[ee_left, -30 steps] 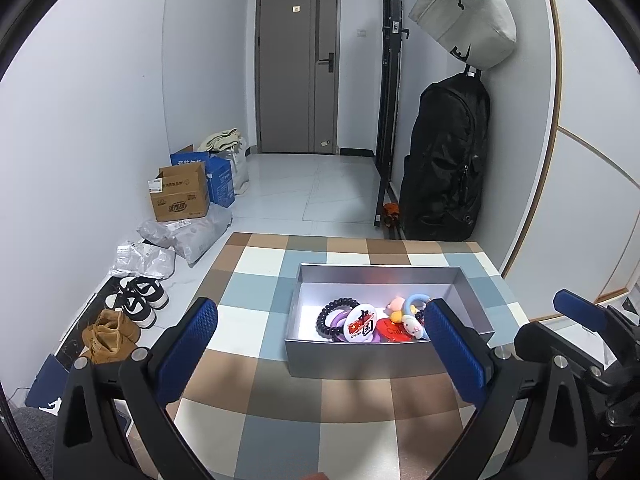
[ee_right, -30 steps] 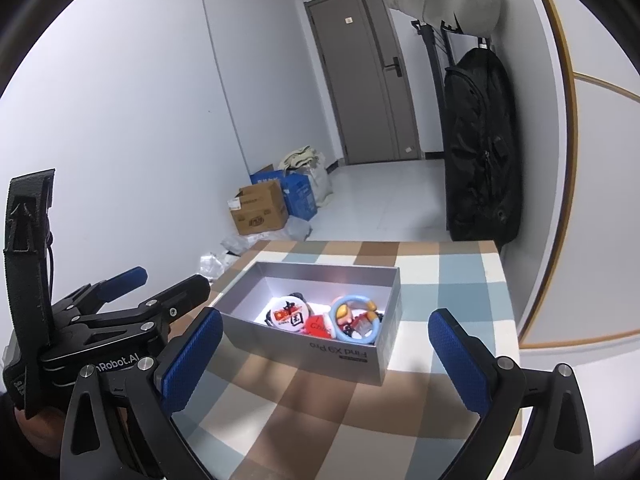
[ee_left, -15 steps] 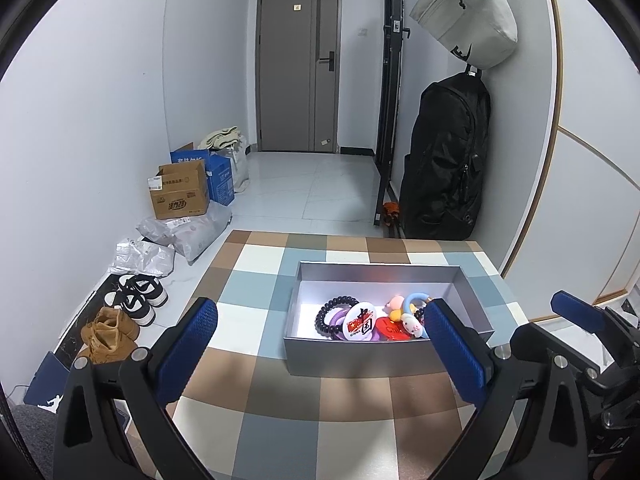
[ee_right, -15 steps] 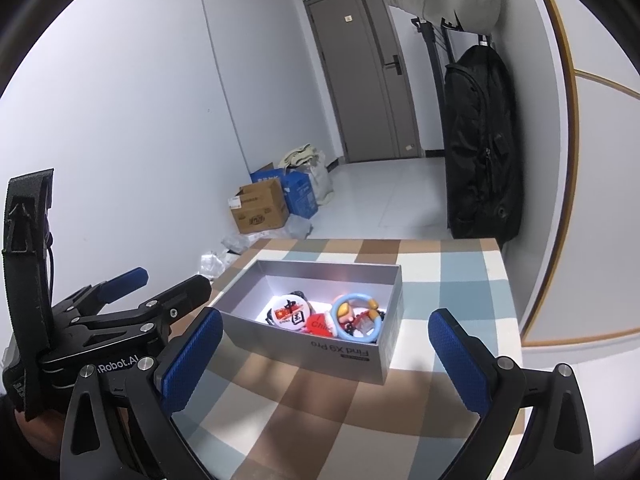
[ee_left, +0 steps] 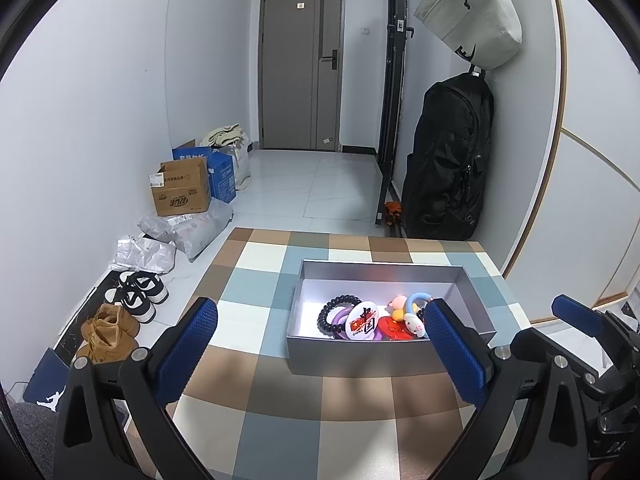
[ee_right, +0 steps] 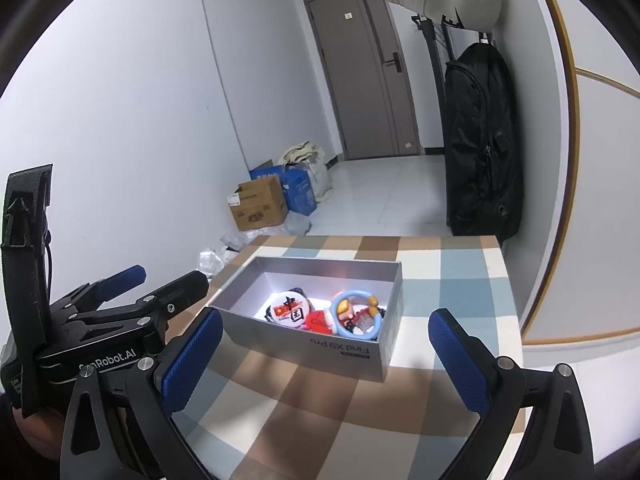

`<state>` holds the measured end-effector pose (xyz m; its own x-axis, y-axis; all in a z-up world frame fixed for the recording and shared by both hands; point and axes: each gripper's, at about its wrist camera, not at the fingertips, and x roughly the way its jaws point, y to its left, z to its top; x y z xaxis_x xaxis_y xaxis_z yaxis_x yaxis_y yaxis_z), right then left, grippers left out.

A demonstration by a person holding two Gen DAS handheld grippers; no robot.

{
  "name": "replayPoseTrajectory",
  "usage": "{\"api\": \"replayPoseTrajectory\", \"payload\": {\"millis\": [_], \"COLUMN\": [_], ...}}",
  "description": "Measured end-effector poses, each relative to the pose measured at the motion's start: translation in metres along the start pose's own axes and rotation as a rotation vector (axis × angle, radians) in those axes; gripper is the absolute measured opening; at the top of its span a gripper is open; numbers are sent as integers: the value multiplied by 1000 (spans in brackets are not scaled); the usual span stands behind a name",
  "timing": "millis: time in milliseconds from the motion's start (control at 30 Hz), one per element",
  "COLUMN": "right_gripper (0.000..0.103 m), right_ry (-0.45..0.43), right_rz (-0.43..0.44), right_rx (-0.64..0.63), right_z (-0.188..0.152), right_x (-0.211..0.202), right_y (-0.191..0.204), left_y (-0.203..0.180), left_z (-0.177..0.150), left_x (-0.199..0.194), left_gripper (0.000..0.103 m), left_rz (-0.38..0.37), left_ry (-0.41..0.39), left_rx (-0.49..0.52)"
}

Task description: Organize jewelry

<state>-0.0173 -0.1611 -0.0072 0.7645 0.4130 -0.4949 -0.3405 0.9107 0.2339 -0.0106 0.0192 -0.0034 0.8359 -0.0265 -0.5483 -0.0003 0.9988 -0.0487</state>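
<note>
Both cams sit above the checkered table [ee_left: 280, 412], pitched down and forward toward the grey door [ee_left: 302, 68] at the far end of the hall. Left wrist cam faces the grey box [ee_left: 384, 356] square-on from its long side, box near, right of centre. Right wrist cam sits further right, yawed left, seeing the same box [ee_right: 340, 350] corner-on, near. Shared: box, table, door, black backpack [ee_left: 448, 160], cardboard carton [ee_right: 260, 204]. The left gripper body [ee_right: 112, 332] shows at the right cam's lower left.
</note>
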Motion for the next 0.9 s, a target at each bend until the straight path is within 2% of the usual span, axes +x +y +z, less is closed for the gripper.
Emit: {"api": "replayPoseTrajectory", "payload": {"millis": [733,900], "right_gripper": [103,103], "right_ry": [17,26], "right_rz": [-5,-6], "right_rx": [7,7], "right_z": [-2,-3], "right_x": [3,4], "right_y": [0,-1], "left_y": [0,-5], "left_z": [-1,-3], "left_x": [2,2], "left_gripper": [101,101], "left_rz": [-2,7], "left_ry": [2,-4], "left_rx": [5,37]}}
